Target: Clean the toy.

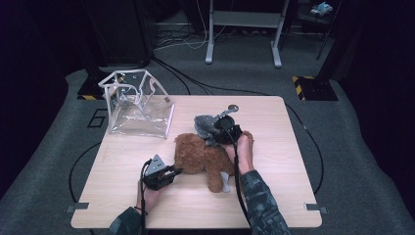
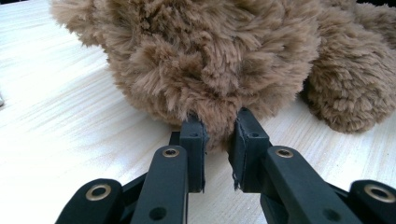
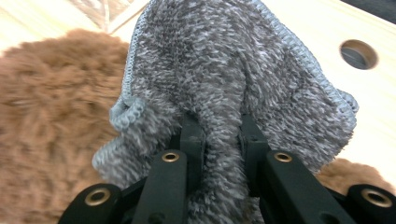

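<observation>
Here the left gripper (image 2: pixel 218 135) has its jaws pinched on a tuft of the brown plush toy (image 2: pixel 224 60), the fur bunched between the two black pads at the toy's near edge. The right gripper (image 3: pixel 218 135) has its jaws clamped on a fold of the grey fleecy cloth (image 3: pixel 233 74), which rises between the pads and spreads out above them, its stitched hem showing along both sides.

From above, the left gripper (image 1: pixel 177 171) sits low at the plush toy's (image 1: pixel 200 154) left side, and the right gripper (image 1: pixel 226 133) is at the toy's far side, where the grey cloth (image 1: pixel 205 125) lies bunched against the toy's upper edge. The toy lies flat on the wooden worktop (image 1: pixel 122 161), roughly at its middle. A clear plastic bag (image 1: pixel 139 105) with white edging stands open beyond the toy and to its left, well apart from it. A round hole (image 3: pixel 358 53) in the worktop lies just beyond the cloth.
</observation>
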Motion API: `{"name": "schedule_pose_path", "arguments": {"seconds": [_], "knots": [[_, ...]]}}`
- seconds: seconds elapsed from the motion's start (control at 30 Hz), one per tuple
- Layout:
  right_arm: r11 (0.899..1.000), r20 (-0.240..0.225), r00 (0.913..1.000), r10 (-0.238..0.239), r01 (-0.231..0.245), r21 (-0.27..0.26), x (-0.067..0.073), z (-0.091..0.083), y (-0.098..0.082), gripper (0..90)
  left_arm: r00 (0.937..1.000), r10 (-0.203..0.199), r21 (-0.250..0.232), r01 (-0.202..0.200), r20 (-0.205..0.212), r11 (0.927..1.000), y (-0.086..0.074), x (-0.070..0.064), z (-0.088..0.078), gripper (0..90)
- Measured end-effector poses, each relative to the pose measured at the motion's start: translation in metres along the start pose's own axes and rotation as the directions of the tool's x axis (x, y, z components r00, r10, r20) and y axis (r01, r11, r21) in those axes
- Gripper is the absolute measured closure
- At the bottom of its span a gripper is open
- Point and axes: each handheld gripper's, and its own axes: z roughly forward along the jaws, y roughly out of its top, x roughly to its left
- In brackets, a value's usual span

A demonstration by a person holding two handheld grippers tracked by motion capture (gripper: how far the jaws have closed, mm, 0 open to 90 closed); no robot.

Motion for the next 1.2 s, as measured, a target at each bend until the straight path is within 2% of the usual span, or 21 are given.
{"name": "schedule_pose_path", "arguments": {"seconds": [0.23, 0.37, 0.57, 0.67, 0.73, 0.8, 0.9, 0.97, 1.07, 1.2], "knots": [[0.999, 0.055, 0.9979, 0.033, -0.034, 0.011, -0.021, -0.005, -0.009, 76.9, 1.0, -0.002, 0.008, 0.002, 0.007, 1.0, 0.0, 0.0, 0.0, 76.6], [0.997, 0.064, 0.9947, 0.08, -0.081, 0.011, -0.036, -0.009, -0.017, 76.9, 1.0, -0.001, 0.003, 0.001, 0.002, 1.0, 0.0, -0.001, 0.001, 76.6], [0.989, 0.089, 0.985, 0.148, -0.149, -0.001, -0.06, -0.018, -0.036, 77.0, 1.0, 0.007, 0.014, -0.007, 0.007, 0.9999, 0.001, -0.001, 0.0, 76.5], [0.987, 0.108, 0.9814, 0.159, -0.159, -0.006, -0.065, -0.024, -0.04, 77.0, 1.0, 0.006, 0.008, -0.006, 0.001, 0.9999, 0.0, -0.001, 0.001, 76.6], [0.986, 0.118, 0.9793, 0.165, -0.162, -0.033, -0.065, -0.033, -0.042, 77.1, 1.0, 0.007, 0.009, -0.007, 0.0, 0.9999, 0.0, -0.001, 0.001, 76.6], [0.984, 0.116, 0.9782, 0.173, -0.166, -0.061, -0.062, -0.045, -0.04, 77.2, 1.0, 0.006, 0.008, -0.006, -0.001, 0.9999, 0.0, -0.001, 0.001, 76.6], [0.985, 0.089, 0.9845, 0.151, -0.142, -0.101, -0.052, -0.06, -0.035, 77.2, 1.0, 0.006, 0.008, -0.006, -0.001, 0.9999, 0.0, -0.001, 0.001, 76.5], [0.986, 0.066, 0.9906, 0.12, -0.111, -0.124, -0.043, -0.065, -0.029, 77.2, 1.0, 0.006, 0.008, -0.006, -0.001, 1.0, 0.0, -0.001, 0.001, 76.5], [0.987, 0.035, 0.997, 0.069, -0.063, -0.146, -0.025, -0.068, -0.021, 77.2, 1.0, 0.006, 0.008, -0.006, 0.0, 0.9999, 0.0, -0.001, 0.001, 76.5], [0.988, -0.037, 0.9985, 0.04, -0.045, -0.146, 0.002, -0.059, -0.016, 77.1, 1.0, 0.006, 0.008, -0.006, 0.002, 0.9999, 0.0, -0.001, 0.001, 76.4]]}}
